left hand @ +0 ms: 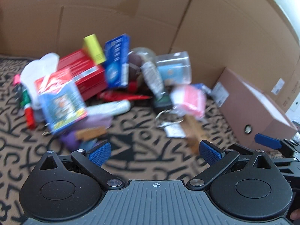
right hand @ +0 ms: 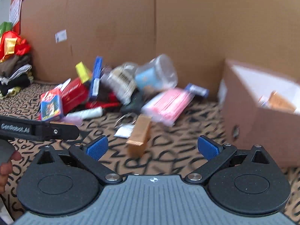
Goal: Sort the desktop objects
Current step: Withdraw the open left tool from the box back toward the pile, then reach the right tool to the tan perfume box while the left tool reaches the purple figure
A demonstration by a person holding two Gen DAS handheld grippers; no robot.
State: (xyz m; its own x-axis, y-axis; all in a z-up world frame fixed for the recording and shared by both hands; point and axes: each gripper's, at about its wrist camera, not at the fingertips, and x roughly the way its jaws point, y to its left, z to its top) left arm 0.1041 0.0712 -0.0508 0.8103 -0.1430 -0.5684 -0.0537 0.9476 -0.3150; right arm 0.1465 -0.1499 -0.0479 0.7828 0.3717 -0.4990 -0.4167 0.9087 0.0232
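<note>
A blurred pile of small objects lies on the patterned cloth ahead of both grippers. It holds a red box (left hand: 82,71), a blue-and-red card pack (left hand: 61,103), a blue box (left hand: 116,61), a pink packet (left hand: 189,99), a clear jar (right hand: 155,75), a white tube (right hand: 88,112) and a brown block (right hand: 139,136). My left gripper (left hand: 155,152) is open and empty, short of the pile. My right gripper (right hand: 152,148) is open and empty, with the brown block just beyond its fingers.
An open cardboard box (right hand: 253,112) stands at the right, and shows closed-side on in the left wrist view (left hand: 251,108). Tall cardboard walls (right hand: 150,28) close the back. Folded clothes (right hand: 15,71) lie far left. The left gripper's arm (right hand: 37,129) crosses the right view.
</note>
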